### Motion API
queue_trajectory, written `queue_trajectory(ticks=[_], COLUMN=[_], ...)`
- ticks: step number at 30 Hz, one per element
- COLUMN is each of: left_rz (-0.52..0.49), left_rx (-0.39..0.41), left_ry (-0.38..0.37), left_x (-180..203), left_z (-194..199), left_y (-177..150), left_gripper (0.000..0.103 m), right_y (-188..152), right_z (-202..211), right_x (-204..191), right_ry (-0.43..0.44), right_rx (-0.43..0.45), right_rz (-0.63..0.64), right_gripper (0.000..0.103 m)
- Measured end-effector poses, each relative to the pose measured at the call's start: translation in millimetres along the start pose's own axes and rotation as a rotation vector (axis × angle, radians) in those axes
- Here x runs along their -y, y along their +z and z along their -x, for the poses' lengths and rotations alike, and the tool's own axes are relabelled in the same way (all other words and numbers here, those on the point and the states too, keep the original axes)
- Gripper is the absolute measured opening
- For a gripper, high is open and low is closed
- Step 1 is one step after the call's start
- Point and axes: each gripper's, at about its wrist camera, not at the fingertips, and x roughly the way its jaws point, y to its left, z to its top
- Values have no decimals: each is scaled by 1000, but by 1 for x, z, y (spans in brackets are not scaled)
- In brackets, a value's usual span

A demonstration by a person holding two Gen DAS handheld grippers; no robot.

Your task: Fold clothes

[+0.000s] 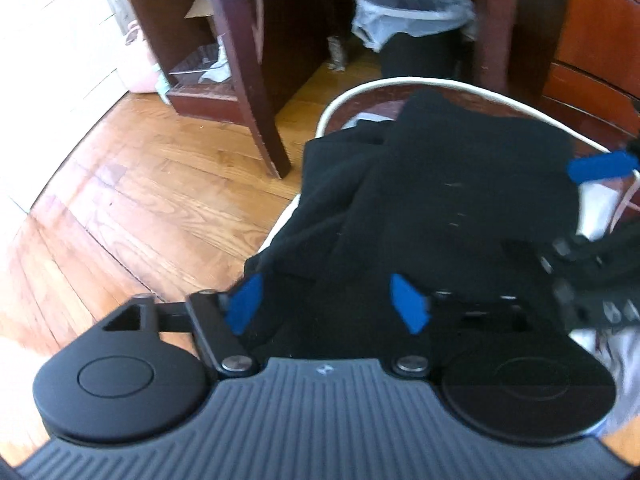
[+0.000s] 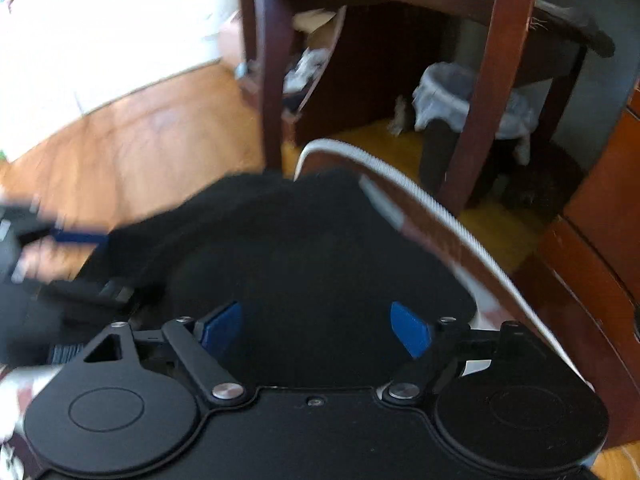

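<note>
A black garment (image 1: pixel 440 184) lies crumpled on a dark round table with a white rim (image 1: pixel 384 86); part of it hangs over the table's near left edge. My left gripper (image 1: pixel 328 304) is open, its blue pads spread just above the garment's near part. My right gripper (image 2: pixel 316 330) is open too, hovering over the black garment (image 2: pixel 300 248) near the table rim (image 2: pixel 400 184). The right gripper's blue pad shows at the right edge of the left wrist view (image 1: pixel 600 166). The left gripper shows blurred at the left of the right wrist view (image 2: pixel 76 236).
A dark wooden chair (image 1: pixel 248 64) stands on the wood floor (image 1: pixel 140 208) left of the table. A black bin with a white liner (image 1: pixel 416 24) sits behind. A reddish wooden dresser (image 1: pixel 592 40) is at the right. A shelf with boxes (image 1: pixel 200 40) stands at the back left.
</note>
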Motion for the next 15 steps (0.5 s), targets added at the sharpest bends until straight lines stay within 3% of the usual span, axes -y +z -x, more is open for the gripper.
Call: queue_trajectory(ticks=[10,15], left_rz=[-92,-180], left_rx=[-102,-77], left_ry=[-96,-141], left_x=[33,64], left_z=[49,69], left_y=[15,10], left_gripper=[90,99], right_y=[-39,-66], right_z=[79,96], right_x=[43,54], right_ry=[79,112], right_rx=[1,-6], right_rz=[-234,-414], right_gripper=[85,85])
